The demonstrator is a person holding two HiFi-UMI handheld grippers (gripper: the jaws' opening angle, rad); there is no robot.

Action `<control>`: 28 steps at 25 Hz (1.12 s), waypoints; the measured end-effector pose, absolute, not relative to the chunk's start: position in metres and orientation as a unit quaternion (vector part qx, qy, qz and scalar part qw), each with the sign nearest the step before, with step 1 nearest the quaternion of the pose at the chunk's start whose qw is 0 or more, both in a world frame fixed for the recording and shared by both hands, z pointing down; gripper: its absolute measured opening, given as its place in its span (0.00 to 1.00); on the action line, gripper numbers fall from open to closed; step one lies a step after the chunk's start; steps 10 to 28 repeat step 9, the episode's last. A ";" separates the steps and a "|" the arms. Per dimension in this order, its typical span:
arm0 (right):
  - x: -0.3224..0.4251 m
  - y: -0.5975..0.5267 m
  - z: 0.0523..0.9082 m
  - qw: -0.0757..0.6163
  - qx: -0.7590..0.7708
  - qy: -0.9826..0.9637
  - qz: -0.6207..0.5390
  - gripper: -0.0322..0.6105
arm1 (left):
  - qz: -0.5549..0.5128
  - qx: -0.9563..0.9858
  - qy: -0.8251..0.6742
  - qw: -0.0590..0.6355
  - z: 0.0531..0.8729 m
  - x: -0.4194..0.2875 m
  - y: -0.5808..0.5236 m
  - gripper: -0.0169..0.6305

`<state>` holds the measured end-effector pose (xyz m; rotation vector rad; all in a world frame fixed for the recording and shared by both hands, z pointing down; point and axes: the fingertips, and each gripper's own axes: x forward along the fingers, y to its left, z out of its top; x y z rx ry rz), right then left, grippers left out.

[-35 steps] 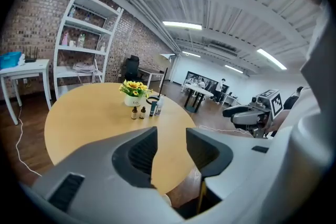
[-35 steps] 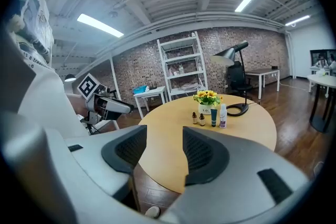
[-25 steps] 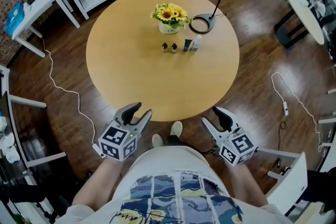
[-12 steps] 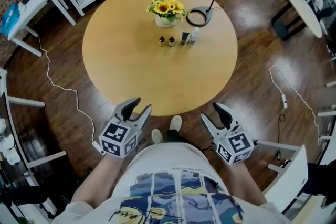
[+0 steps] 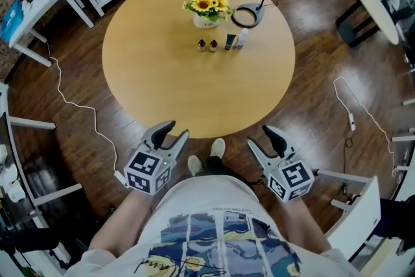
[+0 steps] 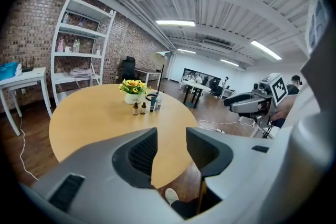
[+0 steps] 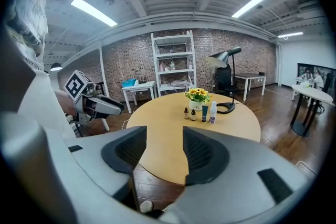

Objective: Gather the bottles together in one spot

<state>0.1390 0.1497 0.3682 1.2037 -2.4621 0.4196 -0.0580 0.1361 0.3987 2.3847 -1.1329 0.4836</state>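
Head view: four bottles are seen in a row on the table's far side, near the sunflower pot, placed as before.
Left gripper: jaws apart, nothing gripped, unmoved off the near edge.
Right gripper: jaws likewise apart, nothing gripped, unmoved.

Bench: smooth matt pale wood top; floor: dark glossy wood planks; far wall: rough brick; left hand-held gripper and right hand-held gripper: matt grey plastic, ribbed pads.
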 end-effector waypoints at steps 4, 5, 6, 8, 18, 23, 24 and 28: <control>0.138 0.158 0.369 0.185 0.427 -0.872 0.150 0.42 | 0.175 0.866 -0.410 0.227 0.399 -0.060 0.144 0.30; 0.137 0.161 0.369 0.186 0.427 -0.872 0.151 0.42 | 0.176 0.866 -0.409 0.227 0.398 -0.060 0.146 0.30; 0.137 0.163 0.369 0.186 0.426 -0.872 0.151 0.42 | 0.176 0.866 -0.408 0.227 0.398 -0.060 0.148 0.30; 0.136 0.168 0.368 0.186 0.427 -0.872 0.152 0.42 | 0.176 0.867 -0.407 0.228 0.398 -0.061 0.154 0.30; 0.135 0.171 0.368 0.186 0.427 -0.872 0.152 0.42 | 0.177 0.867 -0.406 0.229 0.398 -0.061 0.157 0.30; 0.135 0.171 0.368 0.186 0.427 -0.872 0.152 0.42 | 0.177 0.867 -0.406 0.229 0.398 -0.061 0.157 0.30; 0.135 0.171 0.368 0.186 0.427 -0.872 0.152 0.42 | 0.177 0.867 -0.406 0.229 0.398 -0.061 0.157 0.30; 0.135 0.171 0.368 0.186 0.427 -0.872 0.152 0.42 | 0.177 0.867 -0.406 0.229 0.398 -0.061 0.157 0.30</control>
